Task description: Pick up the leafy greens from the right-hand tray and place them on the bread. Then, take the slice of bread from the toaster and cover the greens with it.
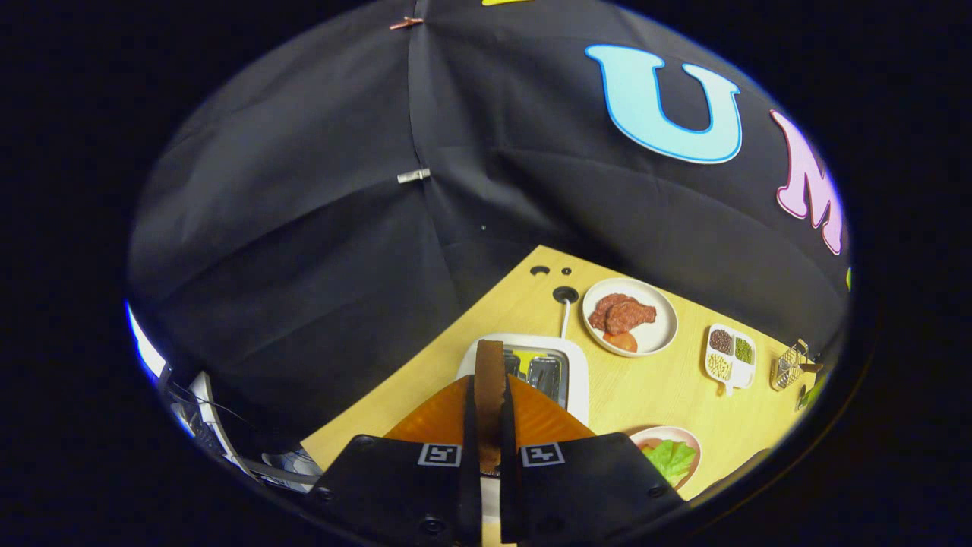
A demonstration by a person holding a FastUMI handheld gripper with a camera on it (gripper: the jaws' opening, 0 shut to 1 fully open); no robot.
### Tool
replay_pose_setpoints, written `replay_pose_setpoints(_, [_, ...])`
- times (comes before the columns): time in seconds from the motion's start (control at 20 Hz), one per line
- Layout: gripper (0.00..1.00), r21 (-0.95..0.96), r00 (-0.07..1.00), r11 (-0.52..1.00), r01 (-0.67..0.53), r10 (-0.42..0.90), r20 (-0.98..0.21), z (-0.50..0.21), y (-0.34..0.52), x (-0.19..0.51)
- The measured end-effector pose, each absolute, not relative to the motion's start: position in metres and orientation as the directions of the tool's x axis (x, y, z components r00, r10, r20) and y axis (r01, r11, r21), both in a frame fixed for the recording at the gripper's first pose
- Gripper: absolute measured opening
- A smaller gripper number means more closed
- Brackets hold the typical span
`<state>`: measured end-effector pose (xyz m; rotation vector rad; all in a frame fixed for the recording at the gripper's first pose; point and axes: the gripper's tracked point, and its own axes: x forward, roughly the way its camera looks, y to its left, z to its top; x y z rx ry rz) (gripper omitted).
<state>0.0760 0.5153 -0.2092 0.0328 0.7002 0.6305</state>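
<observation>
Gripper [490,425]: seen at the bottom centre of the frame, fingers clamped on a slice of bread [490,380] held edge-on between them. Toaster [543,372]: placed just beyond the fingers, on a wooden table [668,387]. Leafy greens [672,458]: laid on a plate at the lower right, beside the fingers. Plate of meat [629,315]: set further back, right of centre. Divided dish of grains [730,355]: found at the right.

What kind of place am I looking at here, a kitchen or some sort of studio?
Most likely a staged booth set up as a mock kitchen. Black cloth wall backs a wooden table with a toaster and a plate of meat. The gripper has its fingers shut on a bread slice.
</observation>
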Motion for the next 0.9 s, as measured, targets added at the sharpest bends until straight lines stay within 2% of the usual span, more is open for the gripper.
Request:
replay_pose_setpoints(0.25, [0.14,0.282,0.658,0.816,-0.504,0.575,-0.486,-0.145,0.48,0.082])
replay_pose_setpoints(0.45, [0.14,0.289,0.711,0.84,-0.458,0.542,-0.449,-0.126,0.432,0.084])
replay_pose_setpoints(0.65, [0.14,0.266,0.756,0.894,-0.361,0.448,-0.478,-0.146,0.365,0.081])
replay_pose_setpoints(0.9, [0.14,0.209,0.761,0.955,-0.21,0.294,-0.578,-0.221,0.29,0.073])
